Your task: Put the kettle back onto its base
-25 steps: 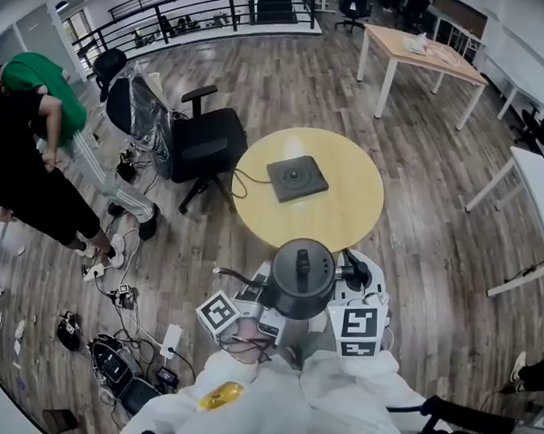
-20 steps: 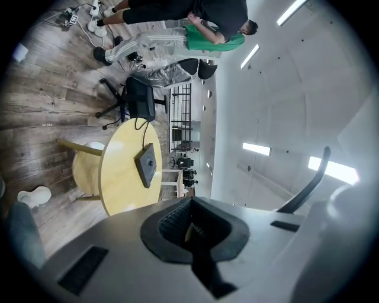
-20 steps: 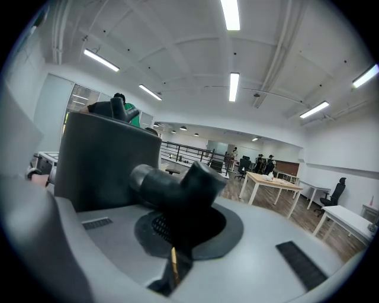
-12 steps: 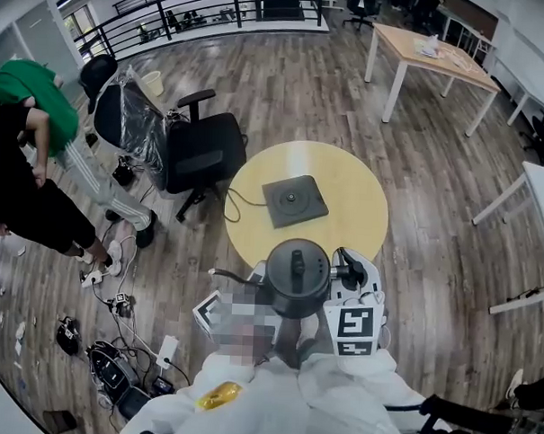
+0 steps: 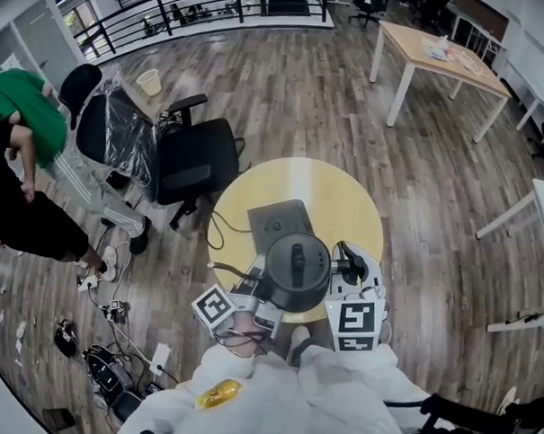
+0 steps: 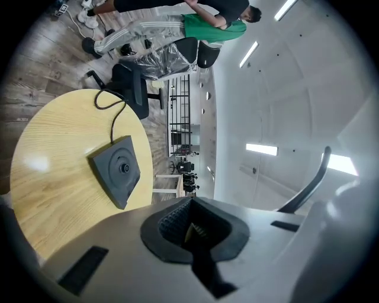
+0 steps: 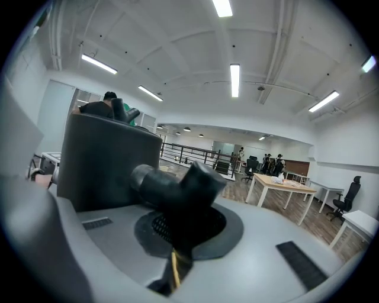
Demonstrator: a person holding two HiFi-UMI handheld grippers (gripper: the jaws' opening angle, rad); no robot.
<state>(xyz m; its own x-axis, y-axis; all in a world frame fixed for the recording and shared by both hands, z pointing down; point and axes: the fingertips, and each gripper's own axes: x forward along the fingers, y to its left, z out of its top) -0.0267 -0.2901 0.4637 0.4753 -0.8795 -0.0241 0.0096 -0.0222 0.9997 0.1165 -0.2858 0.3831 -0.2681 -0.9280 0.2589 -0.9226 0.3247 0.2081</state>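
Note:
A black gooseneck kettle [image 5: 295, 271] hangs over the near edge of the round yellow table [image 5: 349, 199], its body [image 7: 100, 157] filling the left of the right gripper view. My right gripper [image 5: 347, 265] [image 7: 177, 237] is shut on the kettle's handle [image 7: 172, 186]. The dark square base [image 5: 274, 219] [image 6: 117, 170] lies on the table just beyond the kettle, its near corner hidden by it. My left gripper [image 5: 258, 287] [image 6: 192, 231] sits at the kettle's left side, jaws shut with nothing seen between them. The thin spout [image 6: 308, 183] curves past on its right.
The base's cord [image 5: 219, 227] runs off the table's left edge. A black office chair [image 5: 198, 159] and a plastic-wrapped chair [image 5: 114, 128] stand left of the table. People [image 5: 23, 156] stand at far left. Cables and plugs [image 5: 114, 340] litter the floor. A wooden desk [image 5: 441, 57] is far right.
Both grippers have carried the kettle forward. The table and base have come closer, and the kettle now overlaps the table's near edge and the base's corner.

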